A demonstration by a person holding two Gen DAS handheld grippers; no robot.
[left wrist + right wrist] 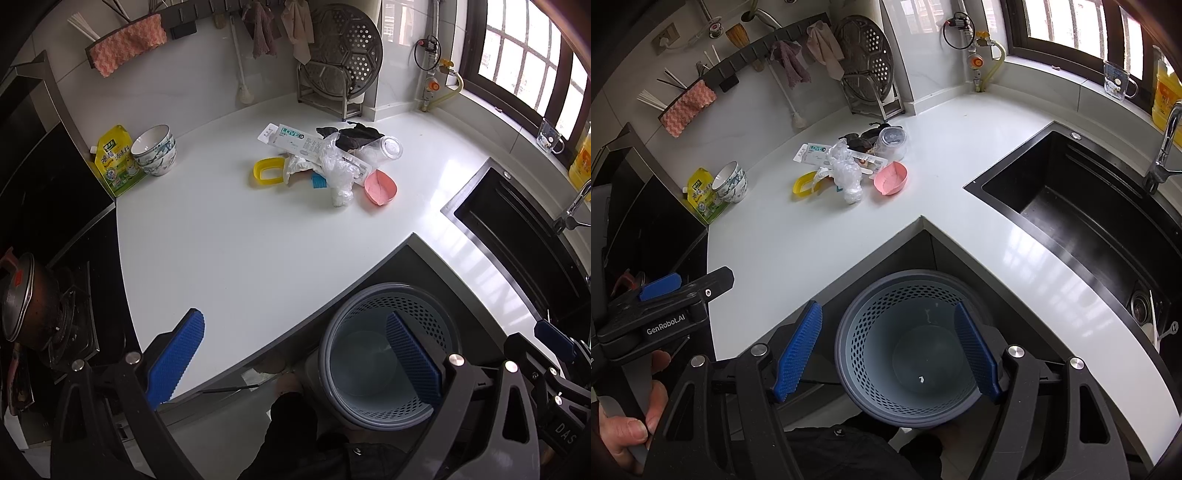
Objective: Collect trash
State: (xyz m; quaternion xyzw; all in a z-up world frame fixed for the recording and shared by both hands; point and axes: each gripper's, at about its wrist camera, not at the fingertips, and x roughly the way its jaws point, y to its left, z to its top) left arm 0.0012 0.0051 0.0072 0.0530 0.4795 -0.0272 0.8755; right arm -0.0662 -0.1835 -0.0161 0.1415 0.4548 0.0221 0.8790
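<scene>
A pile of trash lies at the back of the white counter (240, 240): a white "LOVE" package (295, 138), a crumpled clear bag (338, 170), a clear plastic cup (388, 147), dark scraps (354, 134), a yellow ring (267, 170) and a pink dish (380, 186). The same pile shows in the right wrist view around the clear bag (846, 173). A grey perforated bin (406, 299) (871, 321) stands below the counter's inner corner, nearly empty. My left gripper (295, 356) is open over the counter edge. My right gripper (888, 352) is open above the bin.
Stacked bowls (155, 149) and a yellow pouch (116, 162) sit at the counter's left, by the stove with a pot (26, 299). A black sink (1071, 214) with a faucet (1163, 147) is on the right. A steamer rack (343, 62) stands behind the pile.
</scene>
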